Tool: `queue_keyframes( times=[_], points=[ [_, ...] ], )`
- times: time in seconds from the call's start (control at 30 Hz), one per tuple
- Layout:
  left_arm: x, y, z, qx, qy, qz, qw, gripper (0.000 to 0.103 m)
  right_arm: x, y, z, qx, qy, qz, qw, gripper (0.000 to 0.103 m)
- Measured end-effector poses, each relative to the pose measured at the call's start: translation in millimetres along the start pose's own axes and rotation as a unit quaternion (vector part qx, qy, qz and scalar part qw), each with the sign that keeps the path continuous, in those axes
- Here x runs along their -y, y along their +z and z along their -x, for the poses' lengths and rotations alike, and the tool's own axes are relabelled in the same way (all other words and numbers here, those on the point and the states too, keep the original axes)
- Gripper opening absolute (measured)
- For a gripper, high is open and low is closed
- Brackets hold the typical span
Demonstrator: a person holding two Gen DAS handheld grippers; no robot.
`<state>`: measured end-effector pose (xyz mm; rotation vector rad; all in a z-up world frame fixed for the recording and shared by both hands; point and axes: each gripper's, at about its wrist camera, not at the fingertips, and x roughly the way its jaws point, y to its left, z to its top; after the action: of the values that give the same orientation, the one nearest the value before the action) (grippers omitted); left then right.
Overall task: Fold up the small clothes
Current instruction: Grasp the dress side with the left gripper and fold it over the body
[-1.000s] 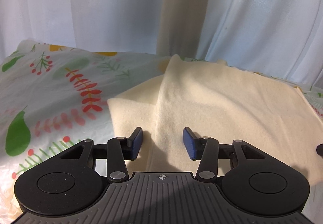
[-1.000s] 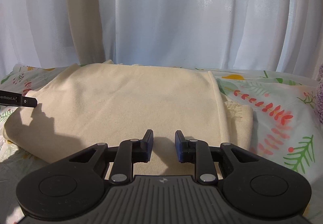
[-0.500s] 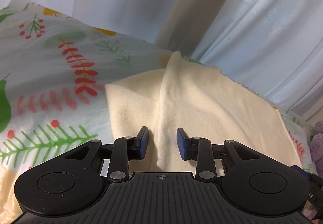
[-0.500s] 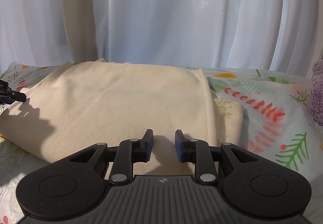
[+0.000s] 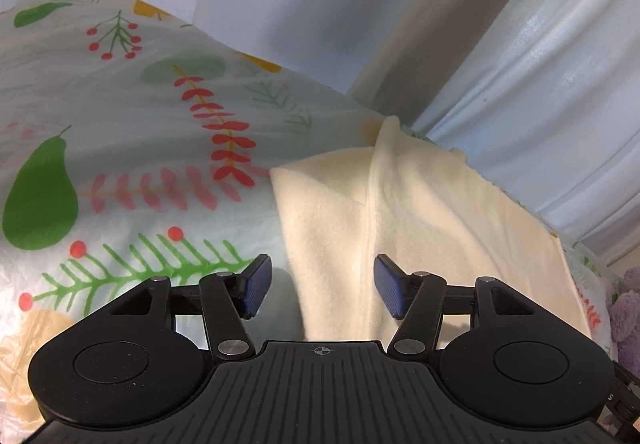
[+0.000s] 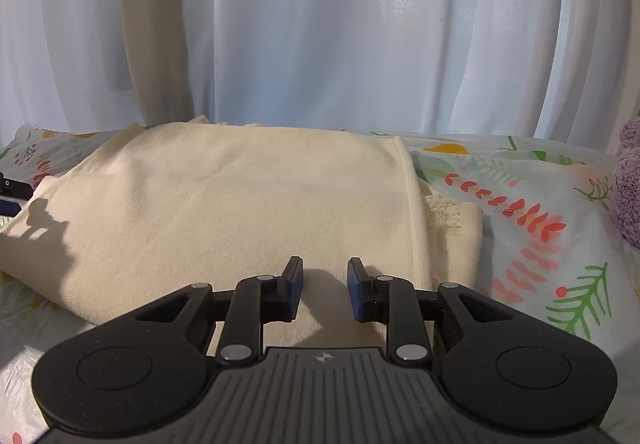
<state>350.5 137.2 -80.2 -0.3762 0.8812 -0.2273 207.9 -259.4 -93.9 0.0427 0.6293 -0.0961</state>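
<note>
Cream fleece garment (image 5: pixel 420 219) lies folded on the leaf-printed sheet (image 5: pixel 120 123), near its far edge by the white curtain (image 6: pixel 320 43). Left claw (image 5: pixel 322 286) gapes wide over the garment's left edge, grasping nothing; right claw (image 6: pixel 325 290) hovers parted and empty above its near hem.

Folded garment (image 6: pixel 240 203) lies on the printed sheet (image 6: pixel 520 203), curtains (image 6: pixel 340 35) behind at the far edge, plush toy (image 6: pixel 628 179) far right on the sheet, left tongs (image 5: pixel 322 286) over garment's left edge, right tongs (image 6: pixel 324 288) over its near edge, right of centre.
</note>
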Motion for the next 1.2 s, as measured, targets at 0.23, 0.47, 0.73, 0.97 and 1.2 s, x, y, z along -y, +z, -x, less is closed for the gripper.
queue_keyframes(
  times=[0.23,0.47,0.73,0.97,1.2],
  points=[
    [-12.9,2.3,-11.0,-0.025,-0.062,0.073,0.995,0.052,-10.1,8.3,6.3,0.017,0.016,0.002,1.0,0.023],
    [-5.4,2.7,-26.0,-0.04,-0.075,0.079,0.9933,0.034,-44.7,11.9,15.5,0.035,0.064,0.026,0.997,0.02],
    [-5.5,7.3,-25.3,-0.036,-0.094,0.1,0.9899,0.02,-107.8,-3.7,10.1,0.026,0.131,0.095,0.986,0.015],
    [20.8,15.0,1.8,-0.013,-0.151,0.096,0.9838,0.017,-110.7,-13.3,4.4,-0.011,0.134,0.093,0.987,0.014],
    [104.6,3.3,2.2,-0.025,-0.203,0.026,0.9785,0.017,-53.9,-5.5,23.1,0.009,0.087,0.001,0.996,0.014]
  ],
)
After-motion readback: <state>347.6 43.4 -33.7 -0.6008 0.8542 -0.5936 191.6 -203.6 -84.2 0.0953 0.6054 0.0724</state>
